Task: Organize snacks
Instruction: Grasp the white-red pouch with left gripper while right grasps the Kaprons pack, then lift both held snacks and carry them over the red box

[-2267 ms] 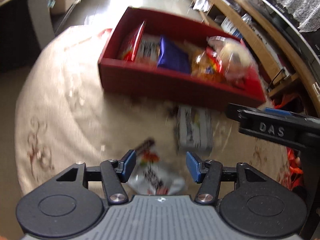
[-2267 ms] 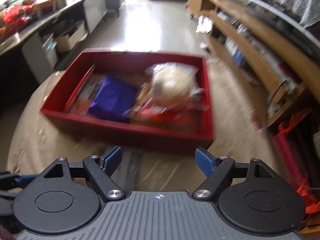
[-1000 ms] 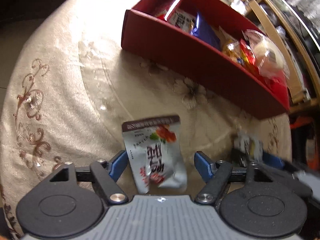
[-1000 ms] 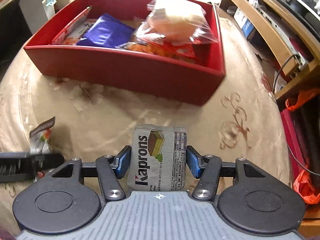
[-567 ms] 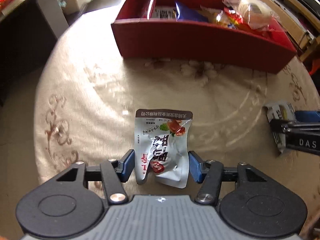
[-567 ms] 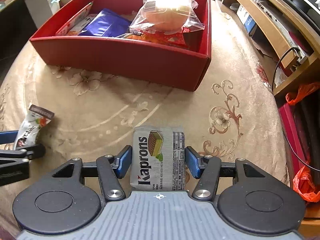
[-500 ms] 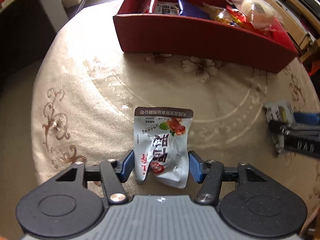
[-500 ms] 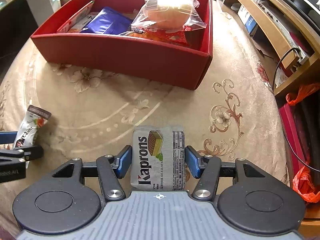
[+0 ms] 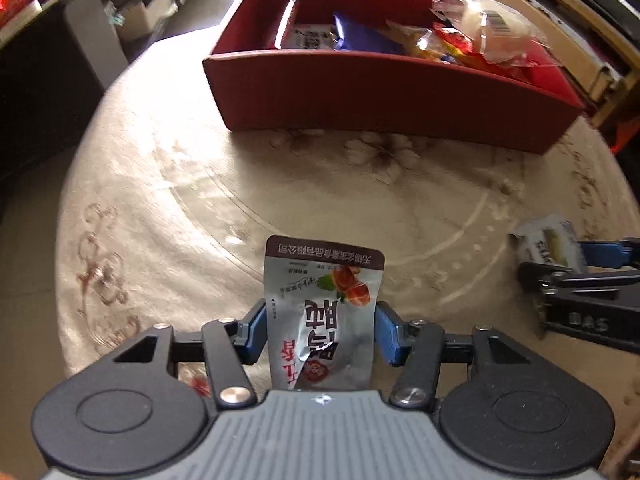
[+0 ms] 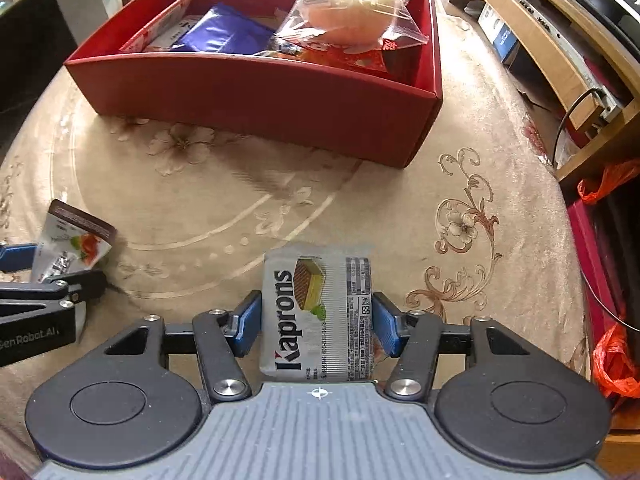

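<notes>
Looking down, you have this before you, largest first:
Table: the round cloth-covered table (image 10: 460, 184) with floral embroidery fills both views.
Box: your red box (image 10: 256, 96) sits at 12 o'clock, holding a blue packet (image 10: 224, 34), a bagged bun (image 10: 348, 16) and other snacks.
Right gripper (image 10: 318, 322): your blue pads are clamped on the Kaprons wafer pack (image 10: 316, 316), at 6 o'clock of the box.
Left gripper (image 9: 320, 330): your jaws have just been closing on the silver dried-fruit pouch (image 9: 322, 312); both pads touch its edges, pouch creased.
Neighbours: from your right wrist, the pouch shows at 9 o'clock; from your left, the wafer pack at 3 o'clock.
</notes>
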The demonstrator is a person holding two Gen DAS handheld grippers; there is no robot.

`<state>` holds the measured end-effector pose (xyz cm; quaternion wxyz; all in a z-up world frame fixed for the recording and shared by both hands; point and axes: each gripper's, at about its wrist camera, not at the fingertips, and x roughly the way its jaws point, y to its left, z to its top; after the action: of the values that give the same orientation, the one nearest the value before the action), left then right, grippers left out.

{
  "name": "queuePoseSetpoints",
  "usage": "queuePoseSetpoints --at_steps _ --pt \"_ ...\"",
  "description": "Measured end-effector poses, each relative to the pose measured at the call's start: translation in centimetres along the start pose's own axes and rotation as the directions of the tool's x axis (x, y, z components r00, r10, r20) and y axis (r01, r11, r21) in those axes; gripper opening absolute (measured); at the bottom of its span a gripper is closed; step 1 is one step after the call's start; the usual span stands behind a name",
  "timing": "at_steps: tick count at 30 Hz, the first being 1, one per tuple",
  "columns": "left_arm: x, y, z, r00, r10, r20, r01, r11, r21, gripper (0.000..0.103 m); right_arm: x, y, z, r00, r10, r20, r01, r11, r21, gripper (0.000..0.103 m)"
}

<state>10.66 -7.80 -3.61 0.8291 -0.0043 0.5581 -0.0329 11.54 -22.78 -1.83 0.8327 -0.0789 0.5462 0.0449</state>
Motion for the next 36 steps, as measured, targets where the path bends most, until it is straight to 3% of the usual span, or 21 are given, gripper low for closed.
queuePoseSetpoints --at_steps 11,36 --pt "-2.7 0.4 0.7 0.997 -0.045 0.066 0.044 0.999 0.019 0.048 -3.8 -0.1 -1.2 0.996 0.001 0.087 -0.006 0.998 0.059 0.064" --pt "-4.7 0.6 6.2 0.981 -0.088 0.171 0.085 0.996 0.020 0.048 -6.3 -0.5 3.3 0.974 0.027 0.225 -0.053 0.992 0.112 0.064"
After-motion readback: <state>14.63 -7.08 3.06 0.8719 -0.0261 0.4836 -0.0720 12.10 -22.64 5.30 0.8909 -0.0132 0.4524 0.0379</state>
